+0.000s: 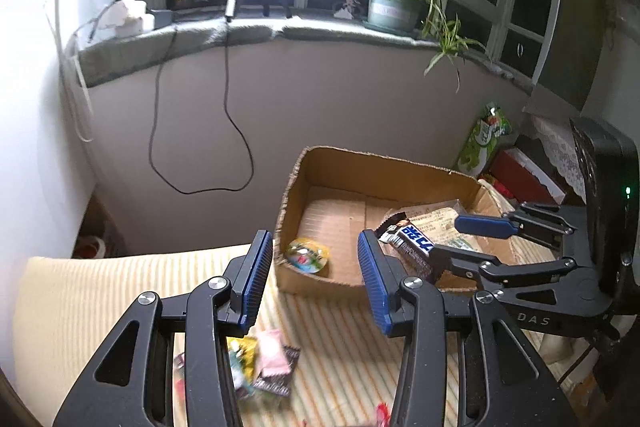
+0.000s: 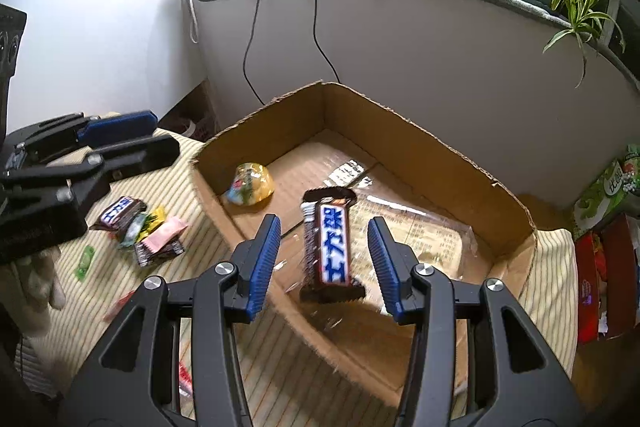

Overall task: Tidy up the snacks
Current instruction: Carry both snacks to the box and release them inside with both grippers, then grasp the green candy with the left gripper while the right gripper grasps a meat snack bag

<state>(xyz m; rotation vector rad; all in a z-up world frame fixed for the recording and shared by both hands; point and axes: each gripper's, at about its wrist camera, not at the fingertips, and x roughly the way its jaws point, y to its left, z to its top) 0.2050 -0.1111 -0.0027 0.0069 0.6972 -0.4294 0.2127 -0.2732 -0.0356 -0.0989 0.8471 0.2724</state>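
A brown chocolate bar with blue-and-white lettering stands on end between the fingers of my right gripper, over the cardboard box. The pads stand clear of it on both sides, so this gripper is open. In the box lie a yellow jelly cup and a flat clear packet. My left gripper is open and empty above the box's near left corner, with the jelly cup beyond it. Several loose snacks lie on the striped cloth beneath it.
The striped cloth covers the table under the box. A green snack bag and red boxes crowd the right side. Black cables hang down the wall from the sill, where a potted plant stands.
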